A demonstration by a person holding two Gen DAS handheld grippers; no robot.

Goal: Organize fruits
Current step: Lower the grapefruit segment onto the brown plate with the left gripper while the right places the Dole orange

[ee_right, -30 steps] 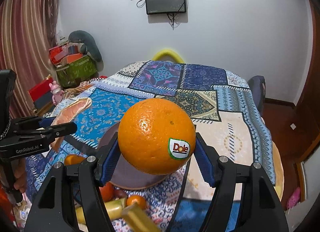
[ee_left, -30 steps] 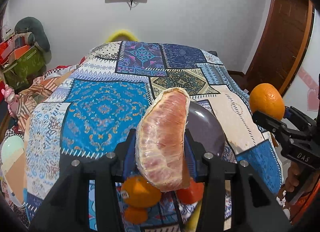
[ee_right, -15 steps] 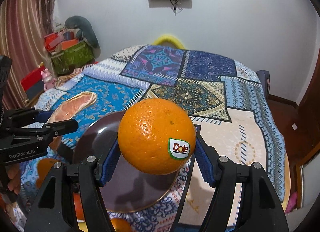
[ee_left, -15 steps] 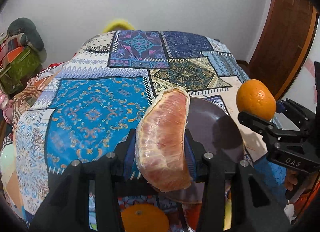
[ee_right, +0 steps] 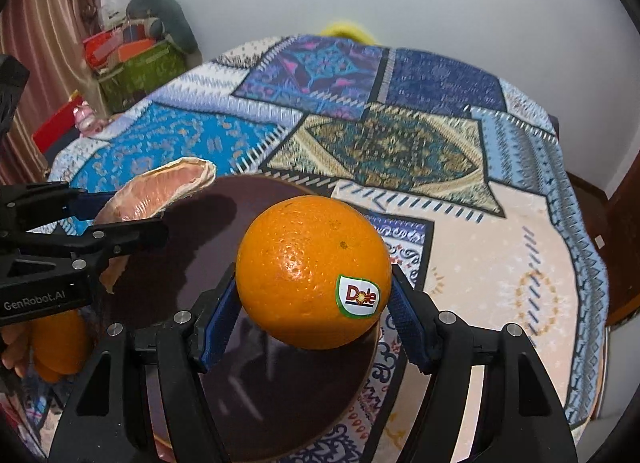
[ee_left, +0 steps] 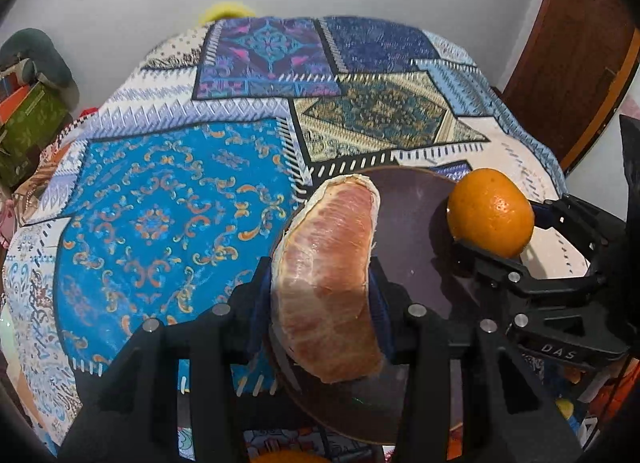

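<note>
**Both Tools Holding Fruit Over the Plate**

The left tool [ee_left: 322, 295] is pinching a peeled pomelo segment [ee_left: 328, 283] between its blue pads. The segment is standing roughly on end, its pink flesh facing the left wrist camera and its pale membrane edge pointing away. In the right wrist view the same segment [ee_right: 160, 187] is appearing at the left, projecting beyond the black fingers over the near-left rim of the plate.

The right tool [ee_right: 314, 303] is pinching an orange [ee_right: 312, 271] across its width. A Dole sticker [ee_right: 357, 295] is sitting on the lower right of the fruit's camera-facing side. In the left wrist view the orange [ee_left: 490, 211] is showing at the right, gripped in the right tool [ee_left: 496, 231] and positioned over the far-right part of the plate.

A dark round plate [ee_right: 280, 395] is lying on the patchwork bedspread [ee_left: 168, 199] that is covering the bed. Both held fruits are hanging above the plate; whether either is touching it cannot be determined.

Another orange fruit [ee_right: 60, 343] is lying beside the plate at the lower left of the right wrist view, partly hidden by the left tool's body. A green box [ee_right: 140, 71] is standing by the wall beyond the bed.
</note>
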